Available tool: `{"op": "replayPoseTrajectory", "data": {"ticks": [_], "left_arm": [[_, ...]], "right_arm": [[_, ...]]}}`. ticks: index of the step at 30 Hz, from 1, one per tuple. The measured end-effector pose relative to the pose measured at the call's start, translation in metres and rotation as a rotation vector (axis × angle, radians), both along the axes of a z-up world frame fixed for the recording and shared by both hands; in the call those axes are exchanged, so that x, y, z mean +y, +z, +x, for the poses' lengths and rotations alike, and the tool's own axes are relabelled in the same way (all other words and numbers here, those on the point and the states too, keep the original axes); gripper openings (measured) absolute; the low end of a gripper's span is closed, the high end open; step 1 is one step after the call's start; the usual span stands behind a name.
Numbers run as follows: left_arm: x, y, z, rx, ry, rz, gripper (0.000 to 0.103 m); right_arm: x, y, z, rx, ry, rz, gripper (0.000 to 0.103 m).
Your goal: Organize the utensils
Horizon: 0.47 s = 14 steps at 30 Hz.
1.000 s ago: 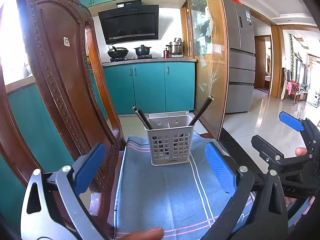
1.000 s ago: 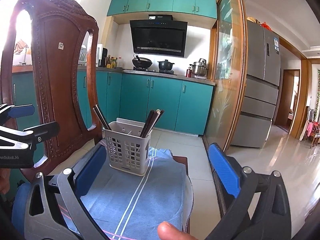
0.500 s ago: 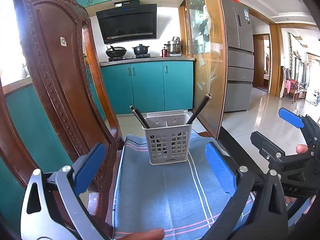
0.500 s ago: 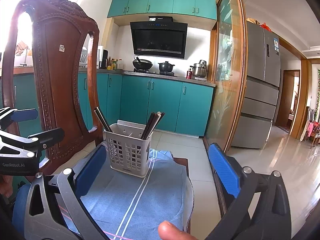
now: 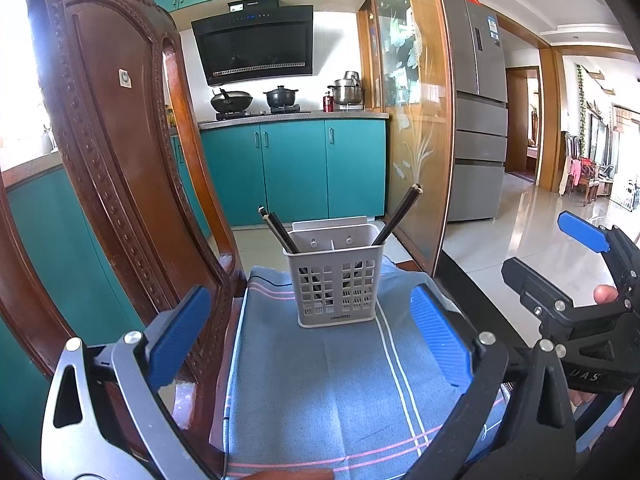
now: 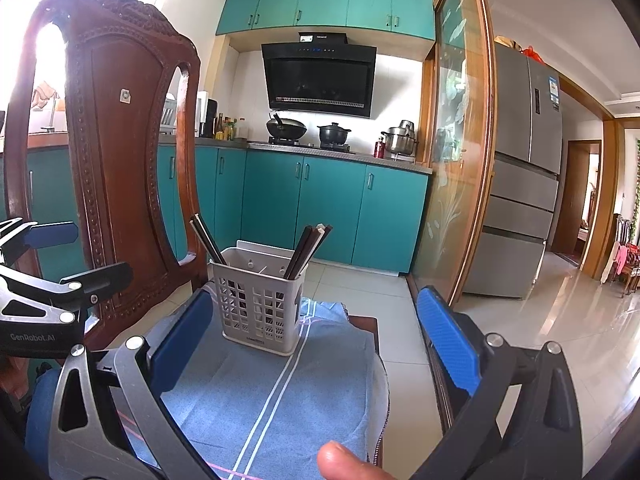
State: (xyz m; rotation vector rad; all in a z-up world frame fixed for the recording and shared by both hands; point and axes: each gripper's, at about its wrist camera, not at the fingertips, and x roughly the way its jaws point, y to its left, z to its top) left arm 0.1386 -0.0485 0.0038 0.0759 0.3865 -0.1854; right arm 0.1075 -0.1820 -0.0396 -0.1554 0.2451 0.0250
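On the blue striped cloth [image 5: 340,392], at 12 o'clock from both tools, stands the white slotted utensil caddy [image 5: 338,280]. Dark chopsticks lean out of it: one pair [image 5: 278,230] toward 11 o'clock in the left compartment, another bundle [image 6: 308,250] toward 1 o'clock in the right.

Left tool [image 5: 310,336]: jaws wide apart, nothing held. Right tool [image 6: 316,342]: jaws likewise apart, empty.

Judgement: chopsticks are light, stiff, slick and thin; pinch them across the exposed upper shafts, near the tips. The caddy looks like light plastic and may tip or slide on the cloth. A carved wooden chair back [image 5: 120,168] crowds 9 o'clock.
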Motion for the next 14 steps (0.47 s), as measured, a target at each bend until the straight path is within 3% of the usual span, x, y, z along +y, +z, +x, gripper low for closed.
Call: {"op": "replayPoseTrajectory", "data": {"ticks": [10, 12, 14], "left_arm": [[0.001, -0.007, 0.007, 0.036, 0.006, -0.008, 0.099], [0.001, -0.011, 0.013, 0.073, 0.008, -0.006, 0.099], [-0.001, -0.021, 0.022, 0.149, 0.014, -0.002, 0.099]], "right_arm": [[-0.003, -0.008, 0.008, 0.019, -0.018, 0.009, 0.1], [-0.009, -0.02, 0.023, 0.061, -0.059, 0.035, 0.1], [-0.022, -0.044, 0.056, 0.175, -0.14, 0.068, 0.1]]}}
